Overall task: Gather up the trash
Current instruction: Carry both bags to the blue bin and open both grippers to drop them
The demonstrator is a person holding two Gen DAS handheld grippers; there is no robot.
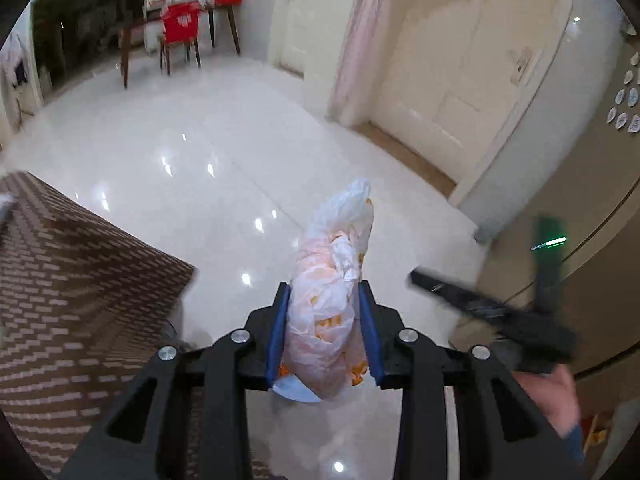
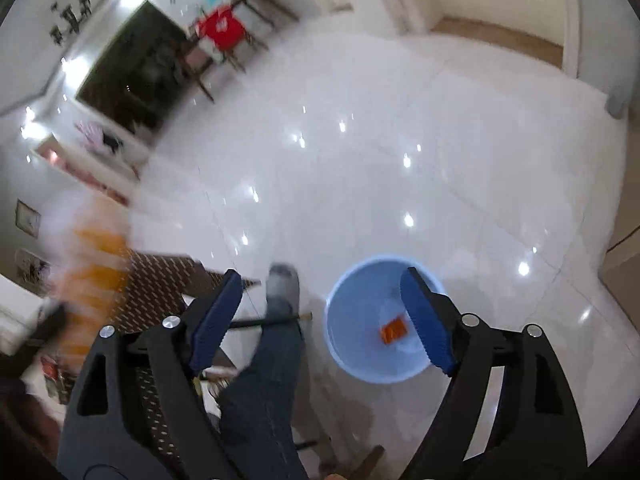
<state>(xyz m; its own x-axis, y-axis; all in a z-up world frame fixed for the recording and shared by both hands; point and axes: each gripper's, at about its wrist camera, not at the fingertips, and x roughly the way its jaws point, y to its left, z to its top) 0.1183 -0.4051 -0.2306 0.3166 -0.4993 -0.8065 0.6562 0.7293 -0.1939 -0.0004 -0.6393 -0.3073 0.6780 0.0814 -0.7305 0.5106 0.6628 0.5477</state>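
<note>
The left gripper [image 1: 325,300] pinches a crumpled plastic bag [image 1: 332,304]; the right gripper [image 2: 322,292] hangs spread wide over a blue bucket [image 2: 360,364].

a home, in its living and dining area

we see glossy white floor tiles [image 1: 192,152], a wooden table [image 1: 136,28] with red-covered chairs [image 1: 181,26], cream panelled doors [image 1: 460,80], and a brown patterned tablecloth [image 1: 68,280].

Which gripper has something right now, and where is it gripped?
The left gripper clamps the plastic bag around its lower bulk. The right gripper is open, empty.
</note>
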